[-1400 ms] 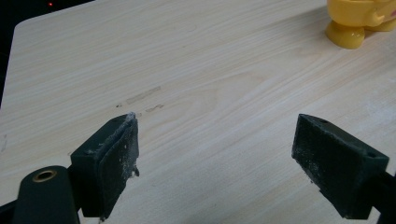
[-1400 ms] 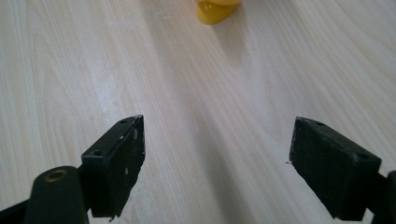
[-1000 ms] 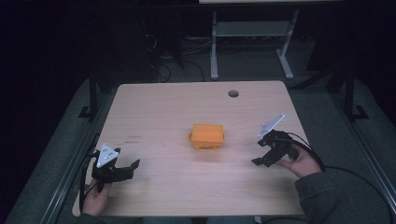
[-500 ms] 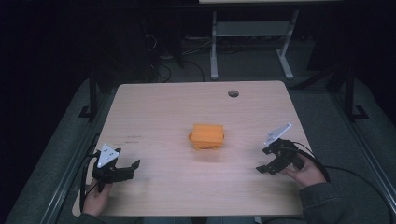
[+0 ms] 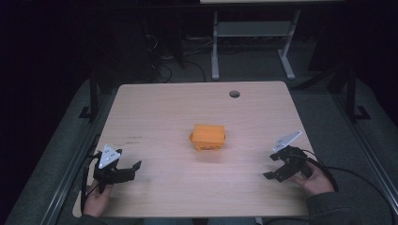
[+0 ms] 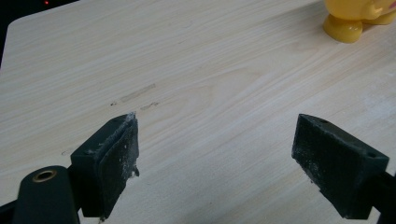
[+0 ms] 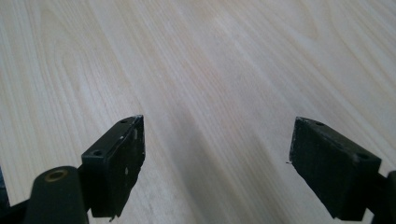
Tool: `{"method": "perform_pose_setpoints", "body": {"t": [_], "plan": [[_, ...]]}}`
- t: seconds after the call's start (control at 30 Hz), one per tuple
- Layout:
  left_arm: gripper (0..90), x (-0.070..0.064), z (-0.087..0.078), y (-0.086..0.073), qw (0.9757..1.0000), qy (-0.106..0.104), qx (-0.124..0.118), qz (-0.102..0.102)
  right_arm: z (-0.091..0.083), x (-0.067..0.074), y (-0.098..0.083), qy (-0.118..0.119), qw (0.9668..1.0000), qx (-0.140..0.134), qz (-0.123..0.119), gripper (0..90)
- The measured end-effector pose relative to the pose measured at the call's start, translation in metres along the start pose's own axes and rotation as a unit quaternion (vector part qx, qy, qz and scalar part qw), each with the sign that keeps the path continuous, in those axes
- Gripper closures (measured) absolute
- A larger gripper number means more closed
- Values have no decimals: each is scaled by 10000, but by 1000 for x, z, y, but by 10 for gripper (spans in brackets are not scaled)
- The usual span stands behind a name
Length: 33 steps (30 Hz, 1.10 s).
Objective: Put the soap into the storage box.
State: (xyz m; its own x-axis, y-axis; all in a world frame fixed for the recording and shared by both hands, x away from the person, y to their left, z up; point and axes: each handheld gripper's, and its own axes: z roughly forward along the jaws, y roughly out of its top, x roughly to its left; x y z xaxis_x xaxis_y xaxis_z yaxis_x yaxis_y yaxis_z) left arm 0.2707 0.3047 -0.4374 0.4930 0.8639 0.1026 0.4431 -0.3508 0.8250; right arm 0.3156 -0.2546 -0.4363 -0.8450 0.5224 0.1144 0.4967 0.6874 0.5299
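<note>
Table: we see a pale wooden table (image 5: 159,112) with a round hole (image 5: 234,93) near its far edge, lit against a dark room.

Orange object: we find a boxy orange object (image 5: 208,138) resting near the middle of the table, slightly toward the far side of both grippers. In the left gripper view its yellow-orange lower part (image 6: 355,18) shows at the top right corner; we cannot tell what it is.

Left gripper: we see the left gripper (image 5: 131,169) low over the near left corner of the table, held by a hand (image 5: 96,200), its jaws pointing right toward the table's middle.

Left fingers: we see them spread wide in the left gripper view (image 6: 215,154), with bare wood between the dusty pads (image 6: 119,163) and nothing gripped.

Right gripper: we see the right gripper (image 5: 273,166) near the right edge of the table, held by a hand (image 5: 315,179), jaws pointing left.

Right fingers: we see them spread wide in the right gripper view (image 7: 217,158), with only wood grain between the pads (image 7: 126,163).

Object relative to fingers: we place the orange object between the two grippers across the table, well apart from both, touching neither, and a little farther from the person than either.

Floor behind: we make out a white metal frame (image 5: 253,33) and cables (image 5: 164,70) on the grey floor beyond the table.
</note>
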Motion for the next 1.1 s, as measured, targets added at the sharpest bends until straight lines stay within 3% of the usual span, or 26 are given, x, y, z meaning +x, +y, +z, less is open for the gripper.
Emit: {"method": "perform_pose_setpoints", "body": {"t": [0.63, 1.1], "plan": [[142, -1, 1, -1, 10000, -29, 18, 15, -1, 12, -29, -34, 9997, -98, 203, 178], [142, -1, 0, -2, 10000, -50, 30, -32, -7, 22, -40, -94, 9993, -210, 290, 178]]}}
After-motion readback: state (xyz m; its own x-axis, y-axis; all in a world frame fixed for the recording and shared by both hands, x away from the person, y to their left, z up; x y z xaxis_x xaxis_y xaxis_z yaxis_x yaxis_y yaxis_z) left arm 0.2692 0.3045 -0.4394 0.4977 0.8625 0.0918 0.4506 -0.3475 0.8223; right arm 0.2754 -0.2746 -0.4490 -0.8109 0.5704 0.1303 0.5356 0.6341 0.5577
